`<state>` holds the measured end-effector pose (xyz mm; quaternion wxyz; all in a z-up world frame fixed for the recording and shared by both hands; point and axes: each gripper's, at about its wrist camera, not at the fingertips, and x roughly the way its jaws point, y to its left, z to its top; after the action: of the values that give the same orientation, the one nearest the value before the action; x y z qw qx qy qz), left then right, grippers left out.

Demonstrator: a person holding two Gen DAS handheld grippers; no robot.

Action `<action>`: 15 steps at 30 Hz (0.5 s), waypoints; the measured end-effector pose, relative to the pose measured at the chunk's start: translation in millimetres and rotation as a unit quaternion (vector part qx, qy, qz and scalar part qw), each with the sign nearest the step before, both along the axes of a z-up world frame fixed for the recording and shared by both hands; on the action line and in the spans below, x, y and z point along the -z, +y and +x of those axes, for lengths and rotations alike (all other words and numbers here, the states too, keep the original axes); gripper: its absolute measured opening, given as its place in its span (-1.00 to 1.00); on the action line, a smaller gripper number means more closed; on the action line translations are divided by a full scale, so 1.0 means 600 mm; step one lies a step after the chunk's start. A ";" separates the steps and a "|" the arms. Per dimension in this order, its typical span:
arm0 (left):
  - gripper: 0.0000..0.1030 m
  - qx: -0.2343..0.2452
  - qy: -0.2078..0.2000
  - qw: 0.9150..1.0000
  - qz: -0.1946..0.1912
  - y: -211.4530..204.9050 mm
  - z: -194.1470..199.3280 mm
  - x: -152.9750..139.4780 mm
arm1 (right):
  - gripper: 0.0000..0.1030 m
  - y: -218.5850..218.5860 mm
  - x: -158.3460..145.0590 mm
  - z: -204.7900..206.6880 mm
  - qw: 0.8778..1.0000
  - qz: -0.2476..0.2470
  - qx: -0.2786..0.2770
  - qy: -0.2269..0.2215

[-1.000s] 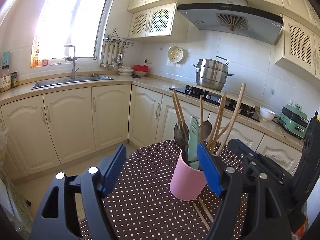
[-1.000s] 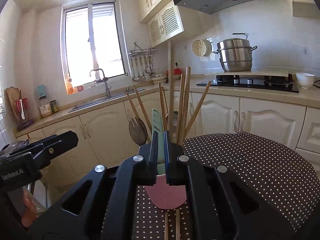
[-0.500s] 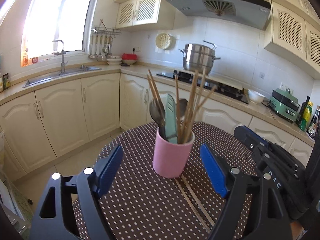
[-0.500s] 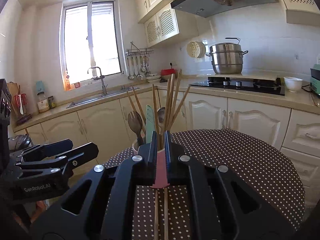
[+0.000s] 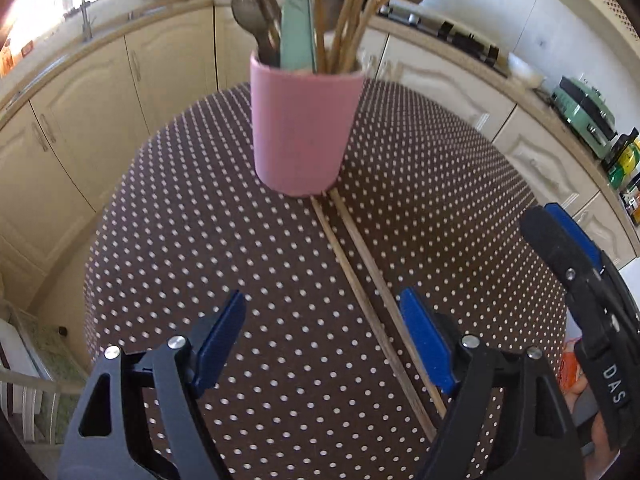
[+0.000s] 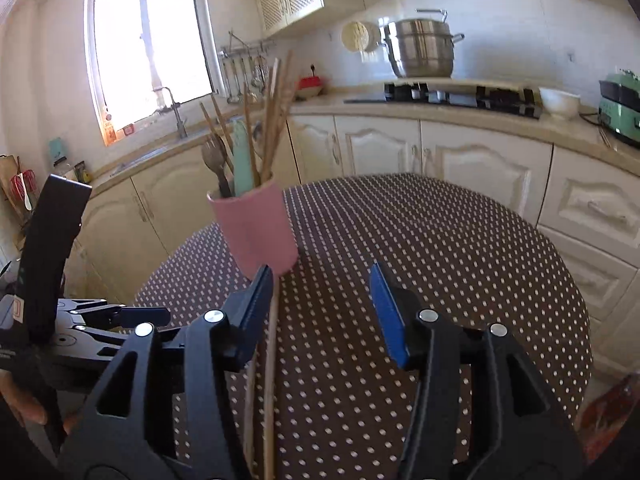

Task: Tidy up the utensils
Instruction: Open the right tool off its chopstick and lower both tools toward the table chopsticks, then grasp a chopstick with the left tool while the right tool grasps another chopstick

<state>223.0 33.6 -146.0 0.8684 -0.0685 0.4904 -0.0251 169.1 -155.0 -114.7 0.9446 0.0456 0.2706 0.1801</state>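
Chopsticks [image 5: 360,280], two of them, flat on the dotted bench [image 5: 200,220], side by side and nearly parallel, far tips touching or almost touching the foot of the pink cup [image 5: 298,128]. Probably the last loose pieces: everything else already upright in the cup, namely a dark spoon [image 5: 250,12], a green spatula [image 5: 296,28] and a bundle of wooden sticks [image 5: 348,12], leaning outward on the rim because the cup is shorter than they are.

Left tongs [image 5: 322,344] spread wide, nothing gripped, tilted steeply down over the near half of the pair. Chopsticks running between the blue pads, closer to the right-hand pad [image 5: 424,344]; likely lined up that way so one squeeze across the pair catches both at once.

Right tongs [image 6: 320,308] opening at this moment, nothing between the pads; in the right wrist view the chopsticks [image 6: 270,360] pass just beside the left-hand pad [image 6: 256,312], outside the gap. Aimed low toward the cup's base, just short of it. Looks free to steady the cup or help with the pair, though which is not clear.

Cup near the far edge of the bench, well within reach of both. Thin, round sticks on cloth: apt to roll or split apart under an uneven pinch, so a centred close seems wise.
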 end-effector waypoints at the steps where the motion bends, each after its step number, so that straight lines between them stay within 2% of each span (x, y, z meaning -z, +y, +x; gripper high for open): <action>1: 0.51 0.001 0.012 1.000 0.000 -0.005 0.006 0.008 | -0.02 -0.004 0.007 0.000 1.000 0.001 0.000 0.008; 7: 0.51 0.003 0.046 0.999 0.007 -0.031 0.035 0.037 | 0.03 -0.023 0.039 0.014 0.999 -0.005 -0.001 0.051; 11: 0.11 0.000 0.070 0.997 0.027 -0.054 0.062 0.058 | 0.04 -0.032 0.050 0.019 0.998 -0.002 -0.003 0.065; 15: 0.09 -0.004 0.069 0.996 0.049 -0.072 0.074 0.066 | 0.06 -0.037 0.057 0.025 0.997 -0.004 -0.005 0.074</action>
<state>267.4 -9.6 -185.8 0.8347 -0.0300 0.5498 0.0074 183.8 -177.4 -149.1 0.9212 0.0539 0.3406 0.1803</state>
